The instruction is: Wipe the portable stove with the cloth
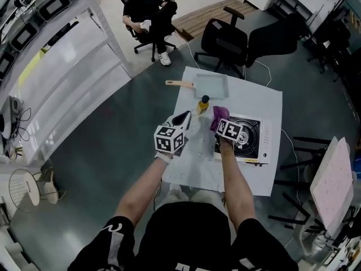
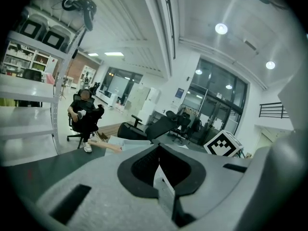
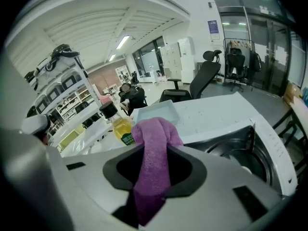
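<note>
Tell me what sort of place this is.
Most likely an open office or lab workspace, not a kitchen: rolling office chairs stand around, metal shelving racks line one side, and the portable stove sits on a white table in the open floor.

Bright, even light; fisheye-warped edges.

purple cloth (image 3: 153, 153), white portable stove (image 1: 265, 141) with black burner, yellow-filled bottle (image 1: 202, 104) with black cap, pale tray (image 1: 211, 85) with tan handle, white table (image 1: 255, 178), black-and-white square markers on left gripper (image 1: 185, 117) and right gripper (image 1: 219, 123), dark grey floor (image 1: 101, 151)
</note>
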Demonstrator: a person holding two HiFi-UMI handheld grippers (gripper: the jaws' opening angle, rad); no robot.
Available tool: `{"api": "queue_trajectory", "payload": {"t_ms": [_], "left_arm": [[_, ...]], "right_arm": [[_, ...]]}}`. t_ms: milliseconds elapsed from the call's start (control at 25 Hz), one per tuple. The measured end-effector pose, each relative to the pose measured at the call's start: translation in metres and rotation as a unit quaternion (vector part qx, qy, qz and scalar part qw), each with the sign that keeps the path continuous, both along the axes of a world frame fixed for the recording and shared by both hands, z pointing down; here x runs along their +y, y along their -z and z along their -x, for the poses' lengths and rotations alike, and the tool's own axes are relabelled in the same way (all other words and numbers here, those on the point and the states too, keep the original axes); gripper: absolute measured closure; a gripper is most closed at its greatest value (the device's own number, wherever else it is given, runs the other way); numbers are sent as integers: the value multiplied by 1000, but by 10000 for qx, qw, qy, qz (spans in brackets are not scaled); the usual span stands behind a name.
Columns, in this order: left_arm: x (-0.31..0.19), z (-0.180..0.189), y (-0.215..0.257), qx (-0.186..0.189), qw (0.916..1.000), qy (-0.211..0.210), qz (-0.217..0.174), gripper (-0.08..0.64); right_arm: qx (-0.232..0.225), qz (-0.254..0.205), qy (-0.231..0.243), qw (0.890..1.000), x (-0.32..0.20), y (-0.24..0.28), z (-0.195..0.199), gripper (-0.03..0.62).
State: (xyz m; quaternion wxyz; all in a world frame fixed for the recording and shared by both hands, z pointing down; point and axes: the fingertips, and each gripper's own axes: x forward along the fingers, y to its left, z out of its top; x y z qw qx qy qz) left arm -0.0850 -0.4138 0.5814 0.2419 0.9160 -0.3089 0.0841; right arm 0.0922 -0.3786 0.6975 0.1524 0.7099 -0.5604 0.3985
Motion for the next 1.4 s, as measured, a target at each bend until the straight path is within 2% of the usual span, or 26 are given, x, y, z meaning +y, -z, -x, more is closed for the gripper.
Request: {"api": "queue_trajectory", "payload": {"t_ms": [400, 720, 880, 1080, 1240, 1400], "left_arm": [[34, 6, 35, 162, 9993, -216, -253, 554], [56, -30, 50, 111, 9989, -242, -378, 554], [57, -62, 52, 35, 9991, -80, -421, 555], [61, -115, 49, -82, 9991, 158, -391, 554], [61, -154, 41, -155, 9983, 436, -345, 554], [64, -176, 27, -210, 9967, 744, -259, 555]], "right_arm": [[235, -741, 65, 9969, 32, 83, -8, 482], [197, -1084, 188, 9937, 51, 115, -48, 482], [125, -1113, 497, 9925, 50, 111, -80, 482], [-1, -1117, 918, 9895, 41, 106, -139, 482], [-8, -1166, 1374, 9836, 28, 101, -179, 482], [-31, -1130, 1906, 9751, 12, 85, -199, 482]]}}
